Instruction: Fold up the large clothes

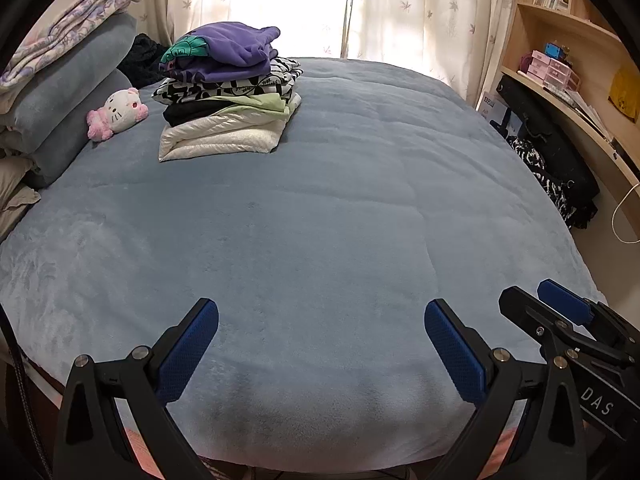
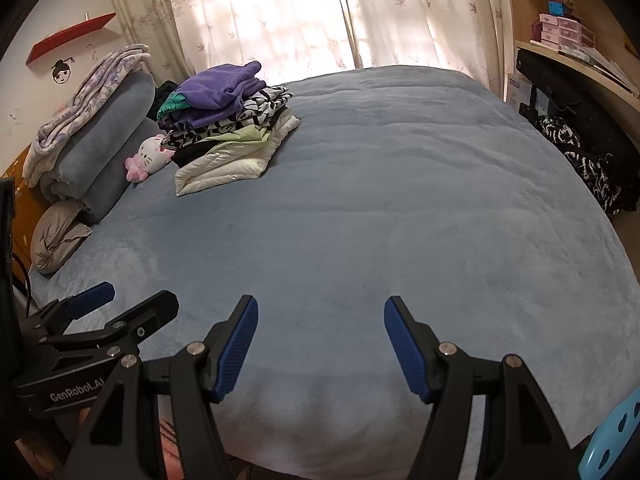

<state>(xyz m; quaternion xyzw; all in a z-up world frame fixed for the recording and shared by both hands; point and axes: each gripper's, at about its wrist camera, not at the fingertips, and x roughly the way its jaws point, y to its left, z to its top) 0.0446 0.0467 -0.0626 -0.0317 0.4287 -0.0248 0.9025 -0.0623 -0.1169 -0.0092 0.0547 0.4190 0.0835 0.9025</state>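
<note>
Folded fabric stack (image 1: 228, 88) sits far across blue bed (image 1: 320, 220), beside pink plush (image 1: 118, 114). Left gripper (image 1: 320, 320) and right gripper (image 2: 320, 320) hover near edge, fingers wide, empty. Could topple stack if grabbed low; might snag plush.

I see a matt, plush blue fleece blanket (image 1: 320, 208) over the bed; my left gripper (image 1: 321, 320) wears textured blue rubbery pads (image 1: 188, 352) on matt black plastic — the white padded jacket (image 1: 224, 136) looks slightly glossy, the bookshelf (image 1: 568, 20) pale smooth wood.
</note>
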